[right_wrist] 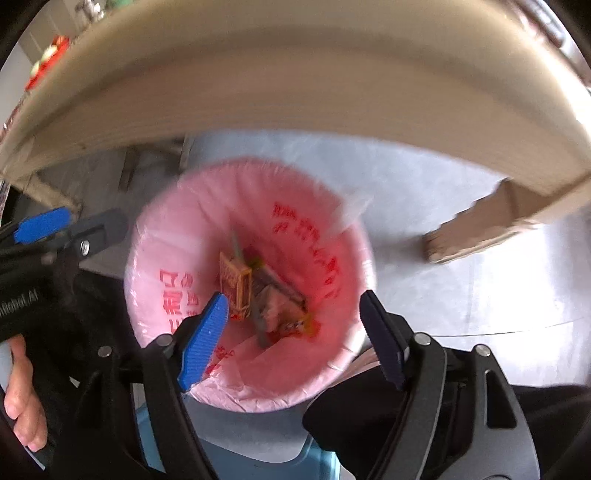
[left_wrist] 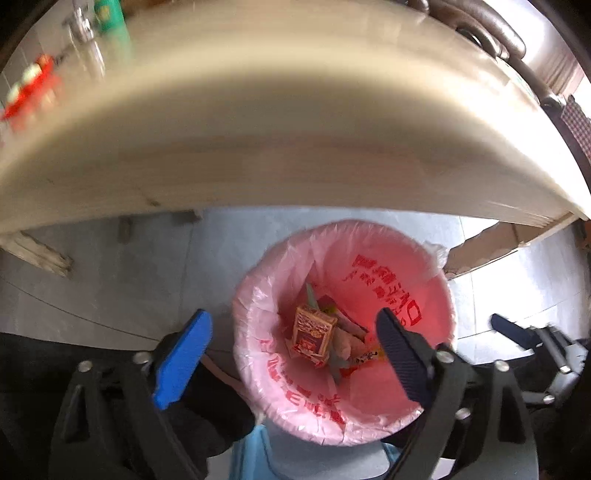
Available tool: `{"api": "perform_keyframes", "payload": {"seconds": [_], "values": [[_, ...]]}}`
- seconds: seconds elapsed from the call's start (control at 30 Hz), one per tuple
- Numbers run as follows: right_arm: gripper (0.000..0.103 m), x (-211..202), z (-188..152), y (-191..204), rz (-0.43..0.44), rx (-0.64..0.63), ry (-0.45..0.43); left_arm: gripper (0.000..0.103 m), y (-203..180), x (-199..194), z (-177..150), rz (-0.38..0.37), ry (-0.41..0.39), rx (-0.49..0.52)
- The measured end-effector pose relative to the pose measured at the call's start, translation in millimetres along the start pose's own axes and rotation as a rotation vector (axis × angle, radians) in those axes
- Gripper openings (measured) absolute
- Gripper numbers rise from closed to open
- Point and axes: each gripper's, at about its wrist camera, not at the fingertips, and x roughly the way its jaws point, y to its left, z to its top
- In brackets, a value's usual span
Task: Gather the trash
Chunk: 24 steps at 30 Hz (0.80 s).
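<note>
A home room; wooden table (left_wrist: 258,129), tiled floor (left_wrist: 110,288), pink-lined waste bin (left_wrist: 436,280), brown sofa (left_wrist: 491,33)

Right gripper (right_wrist: 291,332) is seen hanging wide open, nothing gripped, right above the pink-lined bin (right_wrist: 166,236); a red box (right_wrist: 234,286) is spotted inside.

Bin liner (left_wrist: 388,258) thin glossy plastic; tabletop (left_wrist: 258,140) matt, probably wood.

Wooden table (left_wrist: 258,122), cardboard piece (right_wrist: 476,229), tiled floor (left_wrist: 110,280)
</note>
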Motion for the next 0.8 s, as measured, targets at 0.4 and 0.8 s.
{"api": "perform_keyframes", "payload": {"seconds": [0.4, 0.8], "values": [[0.089, -174, -21, -22, -0.216, 0.058, -0.366, 0.096, -51, -161, -14, 0.025, -0.273, 0.095], [0.092, -290, -65, -55, -0.256, 0.154, -0.609, 0.096, -70, -265, -41, 0.007, -0.452, 0.069]]}}
